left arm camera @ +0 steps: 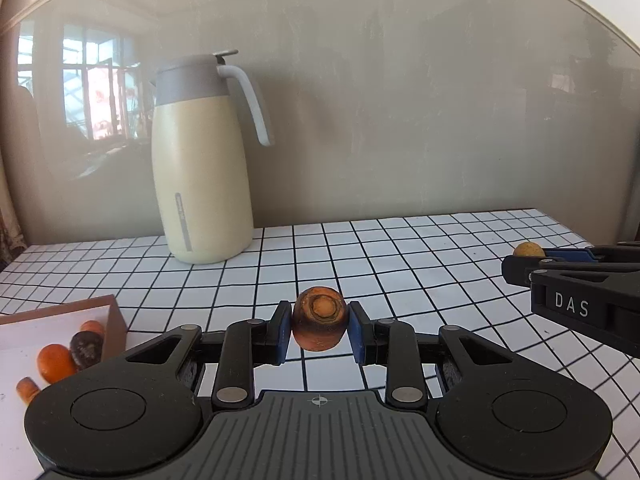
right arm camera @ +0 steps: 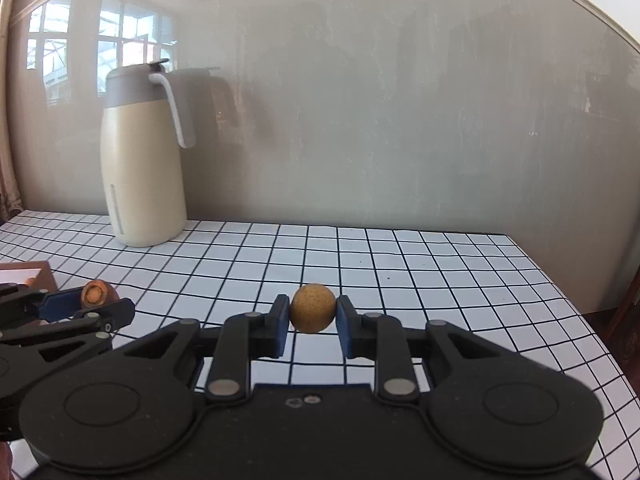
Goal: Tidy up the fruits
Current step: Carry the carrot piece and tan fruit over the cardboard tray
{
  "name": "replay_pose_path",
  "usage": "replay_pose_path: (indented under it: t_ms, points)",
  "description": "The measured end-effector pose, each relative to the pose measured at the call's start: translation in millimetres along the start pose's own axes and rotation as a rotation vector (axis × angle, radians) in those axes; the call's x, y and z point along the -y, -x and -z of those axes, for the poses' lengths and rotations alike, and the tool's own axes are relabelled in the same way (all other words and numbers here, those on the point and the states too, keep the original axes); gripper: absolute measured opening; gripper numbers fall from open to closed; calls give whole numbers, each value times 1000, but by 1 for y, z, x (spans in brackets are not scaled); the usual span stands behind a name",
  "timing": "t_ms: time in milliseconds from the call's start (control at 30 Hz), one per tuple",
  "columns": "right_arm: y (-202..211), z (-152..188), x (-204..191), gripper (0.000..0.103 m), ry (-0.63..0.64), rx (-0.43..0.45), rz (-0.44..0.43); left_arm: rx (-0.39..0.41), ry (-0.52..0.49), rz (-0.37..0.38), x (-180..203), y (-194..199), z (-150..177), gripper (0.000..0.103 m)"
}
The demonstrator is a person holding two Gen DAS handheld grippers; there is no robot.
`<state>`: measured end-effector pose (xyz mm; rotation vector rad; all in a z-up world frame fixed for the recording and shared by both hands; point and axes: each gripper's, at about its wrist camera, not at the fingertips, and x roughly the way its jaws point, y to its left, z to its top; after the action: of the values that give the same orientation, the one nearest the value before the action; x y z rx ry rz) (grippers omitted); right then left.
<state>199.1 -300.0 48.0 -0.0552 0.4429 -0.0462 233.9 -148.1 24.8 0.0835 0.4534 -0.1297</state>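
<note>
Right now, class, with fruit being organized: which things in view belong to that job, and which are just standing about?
Part of the job:
- orange fruit piece held in the left tool
- round yellow fruit held in the right tool
- tray with fruit pieces

Just standing about:
- cream jug
- checked tablecloth

A home setting is suggested, likely a dining or kitchen corner. A table [right arm camera: 440,272] covered in a white cloth with a black grid is set against a glossy grey wall panel [left arm camera: 400,100], in which multi-paned windows are reflected (daylight, it seems). A cream and grey thermal jug [left arm camera: 202,160] is stood on the cloth, upright.
</note>
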Motion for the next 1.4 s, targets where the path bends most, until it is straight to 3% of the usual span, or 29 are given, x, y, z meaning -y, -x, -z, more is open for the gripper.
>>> replay_pose_path:
  t_ms: [467,667,1400]
  points:
    - [55,12,-41,16,53,50,-30,57,34,-56,-37,80,23,30]
    - [72,12,-66,16,69,87,-53,92,62,-113,-61,109,33,30]
    - [79,9,-151,16,120,124,-176,112,132,-309,-155,152,52,30]
